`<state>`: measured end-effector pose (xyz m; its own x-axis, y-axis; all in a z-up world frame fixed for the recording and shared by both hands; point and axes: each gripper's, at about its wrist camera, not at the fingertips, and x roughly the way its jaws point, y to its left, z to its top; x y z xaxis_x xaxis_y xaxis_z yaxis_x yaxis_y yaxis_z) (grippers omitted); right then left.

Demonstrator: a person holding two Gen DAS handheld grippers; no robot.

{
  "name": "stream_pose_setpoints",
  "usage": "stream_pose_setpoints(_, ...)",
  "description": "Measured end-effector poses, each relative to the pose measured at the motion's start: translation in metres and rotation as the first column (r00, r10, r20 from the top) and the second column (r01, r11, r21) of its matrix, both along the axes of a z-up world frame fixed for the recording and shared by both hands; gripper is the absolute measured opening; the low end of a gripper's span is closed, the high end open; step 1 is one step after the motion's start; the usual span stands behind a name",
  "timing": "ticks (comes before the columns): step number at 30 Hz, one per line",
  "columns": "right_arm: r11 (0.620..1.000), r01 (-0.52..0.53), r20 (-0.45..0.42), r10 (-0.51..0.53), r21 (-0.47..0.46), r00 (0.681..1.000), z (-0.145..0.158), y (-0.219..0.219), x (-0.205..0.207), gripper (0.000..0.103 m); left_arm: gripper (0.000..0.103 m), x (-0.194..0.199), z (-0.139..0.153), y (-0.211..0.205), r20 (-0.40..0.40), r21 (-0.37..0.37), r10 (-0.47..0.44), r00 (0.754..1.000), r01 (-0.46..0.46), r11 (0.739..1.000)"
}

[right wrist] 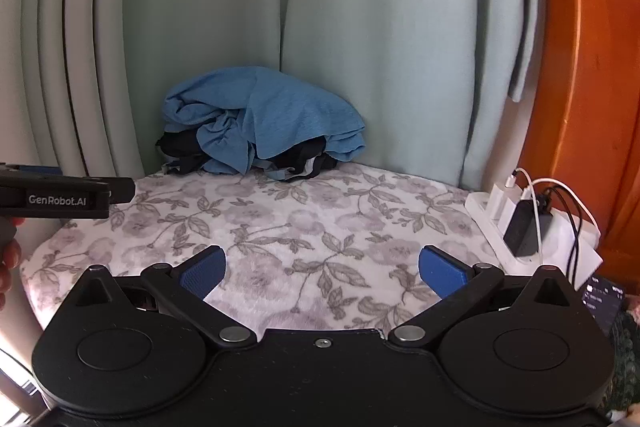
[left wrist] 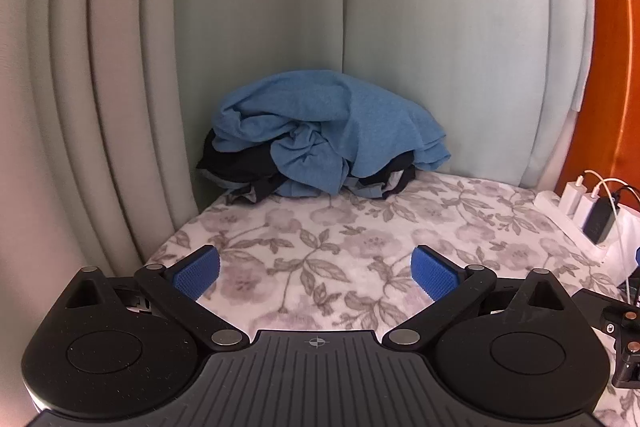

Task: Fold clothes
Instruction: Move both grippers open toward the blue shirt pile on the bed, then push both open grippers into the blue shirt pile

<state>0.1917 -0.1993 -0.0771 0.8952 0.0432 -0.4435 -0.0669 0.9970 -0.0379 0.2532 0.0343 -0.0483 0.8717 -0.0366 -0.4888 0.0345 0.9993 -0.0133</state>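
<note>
A crumpled pile of clothes lies at the far edge of the floral blanket, against the curtain: a blue garment [left wrist: 320, 123] [right wrist: 264, 115] on top of dark black garments [left wrist: 240, 163] [right wrist: 180, 147]. My left gripper [left wrist: 316, 269] is open over bare blanket, well short of the pile, with nothing between its blue pads. My right gripper [right wrist: 322, 269] is also open and empty, at about the same distance from the pile. The left gripper's body [right wrist: 60, 195] shows at the left edge of the right wrist view, with a hand [right wrist: 8, 263] below it.
The floral blanket [left wrist: 320, 235] [right wrist: 304, 219] covers a raised surface. Pale green curtains [left wrist: 260, 7] [right wrist: 360, 27] hang behind. At the right stand an orange wooden headboard [right wrist: 588, 87], a white power strip with chargers and cables [right wrist: 524, 219] [left wrist: 592, 211], and a dark device [right wrist: 604, 299].
</note>
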Motion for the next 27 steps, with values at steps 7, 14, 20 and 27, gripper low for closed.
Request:
stream_pose_setpoints(7, 1.000, 0.005, 0.004, -0.005, 0.005, 1.000, -0.002, 0.000, 0.027, 0.102, 0.103, 0.026, -0.006, 0.002, -0.006, 0.006, 0.003, 1.000, -0.003, 1.000)
stream_pose_setpoints(14, 1.000, -0.009, 0.018, 0.009, -0.011, 1.000, -0.001, 0.002, 0.059, 0.102, 0.103, 0.046, -0.012, 0.011, -0.012, 0.008, 0.019, 1.000, -0.019, 1.000)
stream_pose_setpoints(20, 0.999, -0.026, 0.036, 0.027, -0.030, 0.999, 0.000, 0.010, 0.079, 0.102, 0.103, 0.059, -0.015, 0.014, -0.014, 0.012, 0.022, 1.000, -0.022, 1.000)
stream_pose_setpoints(27, 0.999, -0.037, 0.043, 0.038, -0.026, 0.998, 0.002, 0.013, 0.094, 0.102, 0.103, 0.078, -0.015, 0.017, -0.010, 0.019, 0.007, 1.000, -0.007, 1.000)
